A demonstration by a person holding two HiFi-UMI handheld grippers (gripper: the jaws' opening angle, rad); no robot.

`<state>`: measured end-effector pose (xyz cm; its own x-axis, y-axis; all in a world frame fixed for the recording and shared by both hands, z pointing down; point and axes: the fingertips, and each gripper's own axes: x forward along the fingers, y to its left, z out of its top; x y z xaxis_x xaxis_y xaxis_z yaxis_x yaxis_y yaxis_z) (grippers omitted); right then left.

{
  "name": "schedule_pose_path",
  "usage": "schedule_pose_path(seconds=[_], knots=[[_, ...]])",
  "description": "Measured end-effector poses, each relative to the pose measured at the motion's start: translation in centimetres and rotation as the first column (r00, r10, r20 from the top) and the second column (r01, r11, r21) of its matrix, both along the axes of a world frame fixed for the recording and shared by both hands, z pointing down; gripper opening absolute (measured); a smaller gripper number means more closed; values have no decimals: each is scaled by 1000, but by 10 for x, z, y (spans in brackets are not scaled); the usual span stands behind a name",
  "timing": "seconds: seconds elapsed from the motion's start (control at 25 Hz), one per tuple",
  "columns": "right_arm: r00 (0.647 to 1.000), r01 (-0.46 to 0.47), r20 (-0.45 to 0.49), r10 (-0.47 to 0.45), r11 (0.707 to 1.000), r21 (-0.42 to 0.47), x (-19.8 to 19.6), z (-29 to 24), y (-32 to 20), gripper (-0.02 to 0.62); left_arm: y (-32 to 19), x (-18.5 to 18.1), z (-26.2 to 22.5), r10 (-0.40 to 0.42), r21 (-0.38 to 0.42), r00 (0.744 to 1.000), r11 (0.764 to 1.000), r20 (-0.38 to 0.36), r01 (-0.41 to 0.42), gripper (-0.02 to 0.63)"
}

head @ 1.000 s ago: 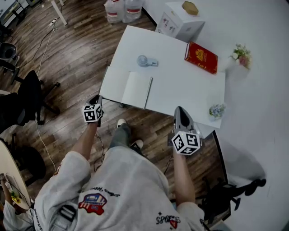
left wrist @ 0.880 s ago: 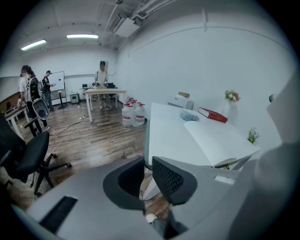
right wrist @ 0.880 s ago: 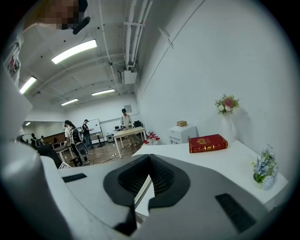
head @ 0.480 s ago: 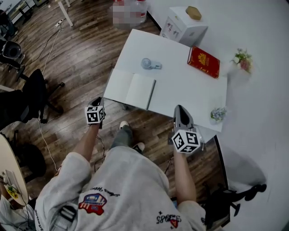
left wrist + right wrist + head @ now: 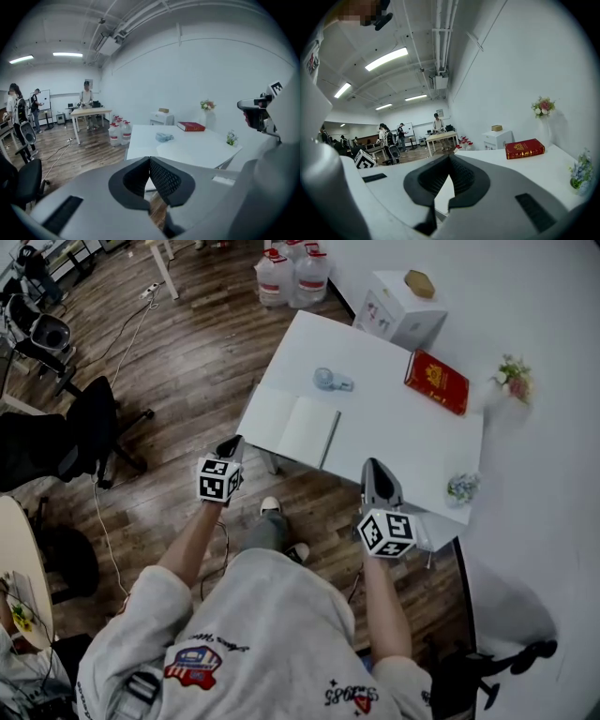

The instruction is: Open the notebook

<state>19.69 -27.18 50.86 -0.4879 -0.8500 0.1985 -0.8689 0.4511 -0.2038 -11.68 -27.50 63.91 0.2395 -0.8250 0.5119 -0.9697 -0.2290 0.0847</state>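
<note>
Near left corner of white table: notebook, flat, already open, two blank pages up, hard by the table's left edge. Left gripper: held over the wood floor just off that corner, close to the notebook but not touching it; jaws have just closed, pads tip to tip, nothing between them. Right gripper: at the table's near edge, right of the notebook and apart from it; jaws likewise together, empty. Further items on the table: small blue object beyond the notebook; red book toward the far right; small blue flowers at the near right corner. Off the table: white box beyond its far end, tan item on top; pink flowers right of the red book; water jugs on the floor; black chair to the left. People stand far across the room.
</note>
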Motion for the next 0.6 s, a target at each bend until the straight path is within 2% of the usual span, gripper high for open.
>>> schedule_pose_path(seconds=[0.28,0.44,0.6], knots=[[999,40,-8,-40,999,25,-19,-12,13,-9,14,32,-80,87,151,995,986,-55,-78,5],[999,55,-1,-55,998,42,-27,-21,18,-9,25,53,-128,160,238,984,962,-79,-137,5],[997,71,1,-71,996,55,-39,-27,23,-9,35,61,-160,199,302,977,938,-77,-167,5]])
